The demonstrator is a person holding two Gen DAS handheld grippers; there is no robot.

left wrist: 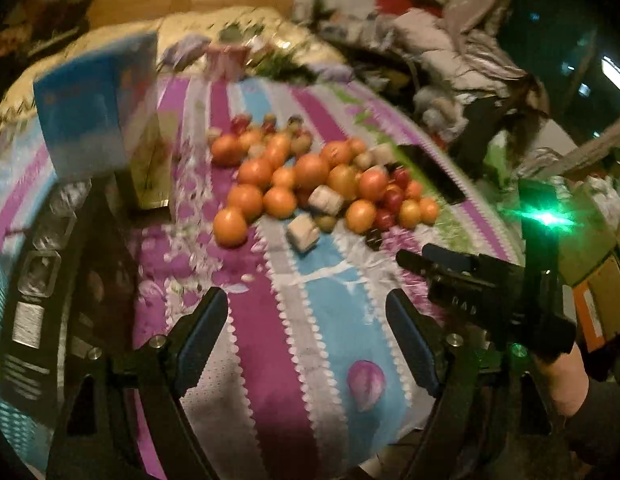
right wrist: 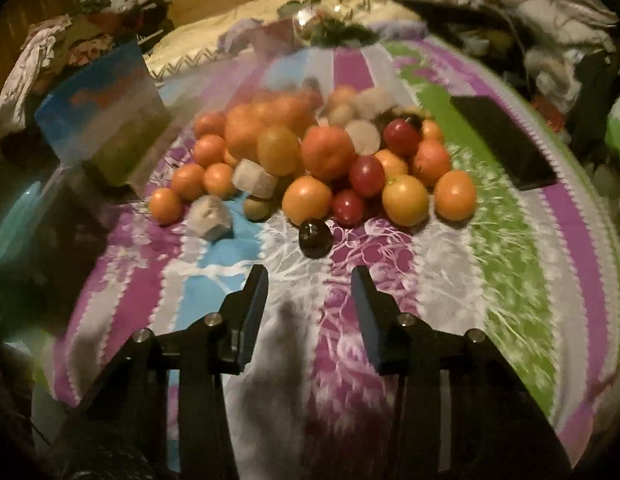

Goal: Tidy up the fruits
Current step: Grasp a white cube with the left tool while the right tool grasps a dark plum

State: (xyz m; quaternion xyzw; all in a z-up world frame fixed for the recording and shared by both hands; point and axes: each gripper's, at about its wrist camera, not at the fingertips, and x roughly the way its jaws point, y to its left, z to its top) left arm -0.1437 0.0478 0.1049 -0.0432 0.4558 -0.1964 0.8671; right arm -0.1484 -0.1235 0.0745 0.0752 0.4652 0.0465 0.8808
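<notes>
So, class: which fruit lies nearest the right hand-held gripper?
The dark, almost black fruit, lying alone in front of the pile, just ahead of the open fingers.

Left gripper [left wrist: 308, 312]: black angular finger arms, blue-tinted pads [left wrist: 202, 332], silver screw heads at the pivots. Right gripper [left wrist: 449, 280], seen beside the left one: black blocky housing with faint pale lettering, green indicator light [left wrist: 549, 218] glowing above it. Hand [left wrist: 561, 384] behind that housing wears a dark sleeve [left wrist: 605, 428].
</notes>
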